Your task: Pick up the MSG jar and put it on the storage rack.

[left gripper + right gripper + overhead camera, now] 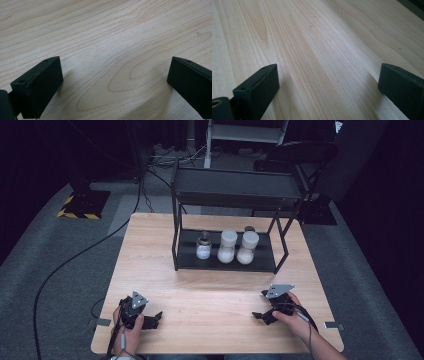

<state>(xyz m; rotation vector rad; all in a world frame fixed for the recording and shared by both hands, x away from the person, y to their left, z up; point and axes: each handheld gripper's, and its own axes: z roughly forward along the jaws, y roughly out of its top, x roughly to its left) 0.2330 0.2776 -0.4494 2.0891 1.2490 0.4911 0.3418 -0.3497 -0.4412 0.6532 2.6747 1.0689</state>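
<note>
At the near edge of the worktop (150, 260), the left hand-held gripper (151, 321) and right hand-held gripper (260, 315) lay wide and empty; the jars (226, 247) stood upright on the rack (227, 262) straight ahead, about equally far from both.

black left gripper (150, 321) and right gripper (263, 315) — grey three-cornered plates, trailing cables.

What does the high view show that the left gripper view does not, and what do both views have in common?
The high view alone gives the black two-tier metal rack, three jars on its lower shelf: a small dark-lidded jar and two white-lidded jars, plus the right gripper. The left gripper view alone gives the wood grain close up between wide-apart jaws. Both share the light wooden table and the left gripper.
</note>
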